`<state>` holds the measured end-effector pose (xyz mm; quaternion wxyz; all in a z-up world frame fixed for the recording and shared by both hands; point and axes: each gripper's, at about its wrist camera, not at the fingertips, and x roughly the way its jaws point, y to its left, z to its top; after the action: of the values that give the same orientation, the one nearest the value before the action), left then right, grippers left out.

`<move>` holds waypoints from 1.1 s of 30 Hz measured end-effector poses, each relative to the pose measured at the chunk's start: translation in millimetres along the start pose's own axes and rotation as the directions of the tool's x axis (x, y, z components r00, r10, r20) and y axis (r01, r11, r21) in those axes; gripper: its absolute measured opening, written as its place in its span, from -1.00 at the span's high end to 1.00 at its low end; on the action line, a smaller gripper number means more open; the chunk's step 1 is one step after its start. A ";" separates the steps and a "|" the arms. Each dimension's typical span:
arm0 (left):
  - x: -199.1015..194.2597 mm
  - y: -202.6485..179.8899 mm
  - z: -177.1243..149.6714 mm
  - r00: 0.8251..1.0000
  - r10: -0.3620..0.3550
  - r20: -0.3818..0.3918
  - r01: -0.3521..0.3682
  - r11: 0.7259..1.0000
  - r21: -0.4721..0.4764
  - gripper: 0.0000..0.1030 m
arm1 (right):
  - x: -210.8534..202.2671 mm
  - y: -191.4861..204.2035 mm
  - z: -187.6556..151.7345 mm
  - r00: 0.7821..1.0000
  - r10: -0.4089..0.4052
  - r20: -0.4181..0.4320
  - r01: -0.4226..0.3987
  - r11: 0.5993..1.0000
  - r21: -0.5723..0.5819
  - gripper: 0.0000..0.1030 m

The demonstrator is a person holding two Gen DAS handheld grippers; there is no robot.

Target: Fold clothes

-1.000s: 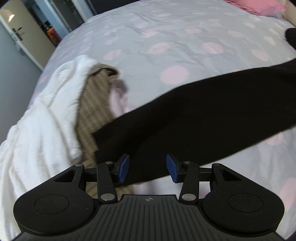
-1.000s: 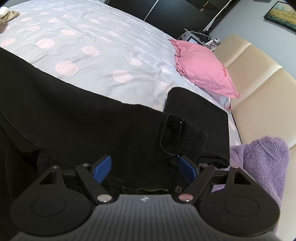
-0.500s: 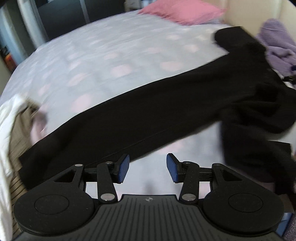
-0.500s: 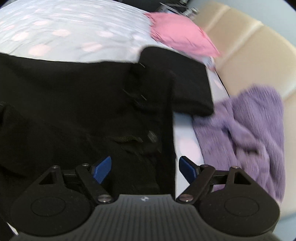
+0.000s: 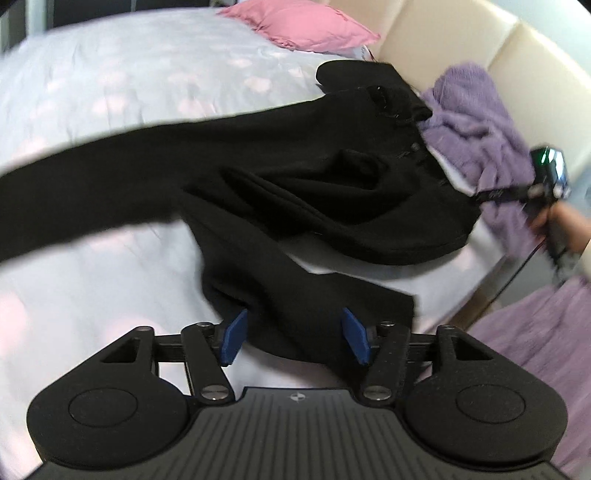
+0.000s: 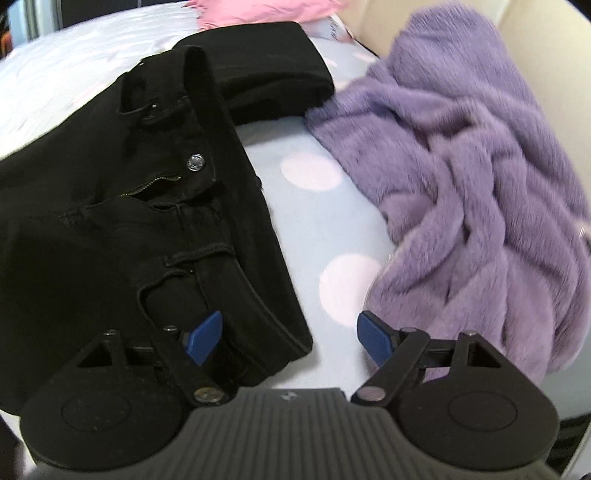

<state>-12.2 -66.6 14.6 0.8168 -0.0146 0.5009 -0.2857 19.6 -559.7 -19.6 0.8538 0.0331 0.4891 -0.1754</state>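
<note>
black trousers (image 5: pixel 332 192) lie spread on the bed (image 5: pixel 110 74), not yet folded. one leg runs long across the spotted cover toward the left of the left wrist view; the other leg crosses it at an angle and its hem end lies near the bed's front edge. hip section is bunched and rumpled in the middle. waistband (image 6: pixel 236 206) shows in the right wrist view, button and open zip visible, lying flat along the cover.

a smaller black piece (image 6: pixel 266 62) sits beyond the waistband, looks already folded into a neat block — likely one garment done. purple fleece (image 6: pixel 461 155) heaped just beside the trousers, unfolded, still to do. pink pillow (image 5: pixel 299 22) at the far end.

left gripper (image 5: pixel 293 336): fingers spreading wider, the hem end of the near leg lies between them, pads not pressing on it. right gripper (image 6: pixel 286 336): fingers released and wide, the waistband's lower corner between them, no pinch visible.

judgement: trousers at the lay-out stage; legs need aligning one over the other before any fold. most of the job remains.
</note>
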 end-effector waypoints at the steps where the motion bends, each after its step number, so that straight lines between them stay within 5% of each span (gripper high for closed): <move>1: 3.3 -2.1 -3.0 1.000 -0.014 0.001 0.014 0.999 -0.040 -0.10 | 1.5 -4.2 0.0 1.000 0.023 -0.006 -0.023 0.999 0.035 -0.60; 7: 38.7 -14.6 -27.2 0.997 -0.029 -0.065 0.017 0.984 -0.180 -0.14 | 26.7 -25.6 -6.1 0.973 0.208 -0.104 -0.163 0.928 0.335 -0.60; 10: 51.5 -16.9 -36.3 0.996 -0.037 -0.076 0.021 0.980 -0.198 -0.07 | 38.4 -29.5 -14.9 0.943 0.307 -0.126 -0.219 0.861 0.459 -0.39; 11: 55.1 -16.2 -37.4 0.996 -0.048 -0.078 0.032 0.979 -0.201 0.19 | 40.8 -29.7 -17.9 0.930 0.347 -0.119 -0.247 0.832 0.496 -0.08; 12: 56.2 -15.6 -37.7 0.996 -0.049 -0.076 0.033 0.980 -0.195 0.49 | 40.5 -28.6 -19.9 0.928 0.354 -0.113 -0.248 0.818 0.519 -0.05; 15: 58.7 -13.7 -38.5 0.996 -0.051 -0.068 0.038 0.984 -0.174 0.81 | 35.2 -24.4 -19.1 0.941 0.323 -0.102 -0.228 0.828 0.513 0.18; 20: 20.5 -8.7 -31.7 0.999 -0.032 -0.013 0.030 0.995 -0.094 0.92 | 15.7 -31.4 -15.2 0.953 0.303 -0.011 -0.250 0.806 0.536 0.50; 27: -59.1 34.9 -10.4 0.997 0.078 0.022 -0.078 0.997 -0.006 0.92 | -8.7 -18.7 5.1 0.975 0.203 0.084 -0.219 0.866 0.450 0.56; 33: -118.4 90.1 26.9 0.973 0.231 0.024 -0.232 0.972 0.038 0.92 | -21.0 -14.2 21.4 0.980 0.135 0.147 -0.184 0.893 0.410 0.56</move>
<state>11.1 58.7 95.9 0.8495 0.0576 0.4855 -0.1983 22.9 -572.3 11.0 0.8645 0.2467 0.3854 -0.2078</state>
